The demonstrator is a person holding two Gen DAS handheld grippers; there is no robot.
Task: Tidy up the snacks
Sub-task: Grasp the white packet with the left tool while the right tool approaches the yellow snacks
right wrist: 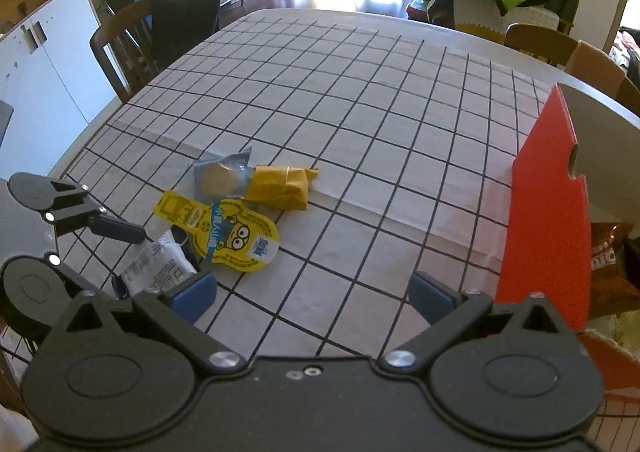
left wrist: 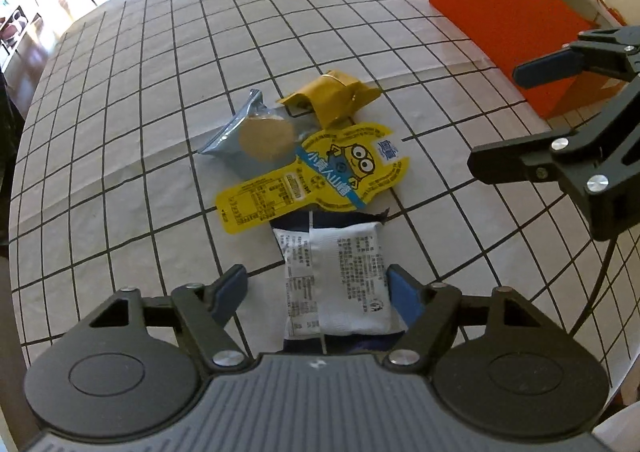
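Gridded white tablecloth (left wrist: 360,31) covers the table. 4 snack packs lie bunched at frame centre of the left wrist view: a grey-blue clear-window pouch showing a round tan biscuit (left wrist: 256,131), a crumpled mustard-yellow foil wrapper (left wrist: 336,95) just behind it, a flat yellow die-cut cartoon-character packet with a blue band (left wrist: 316,175) overlapping the pouch's lower edge, and nearest the camera a white printed sachet with dark navy edges (left wrist: 340,284).

Open orange cardboard box (left wrist: 508,19) stands at upper right of that view, well apart from the pile. Likely the collection bin; in the right wrist view its interior at far right already shows what looks like a brown snack bag (right wrist: 608,252), so the sorting seems partly done.

Left gripper (left wrist: 318,288): fingers spread moderately, blue pads to either side of the white sachet. The right pad (left wrist: 404,292) sits at the sachet's right edge, possibly touching. The left pad (left wrist: 230,292) stands clear, with bare cloth between it and the pack. Not clamped yet. Judgement: this is the line-up for a pinch across the sachet's width.

Right gripper (right wrist: 312,292): fingers wide, nothing between them but tablecloth. It hangs between pile and box at lower centre of its own view, probably parked out of the way.

Risk: the cartoon packet touches the sachet's far end and may drag along.
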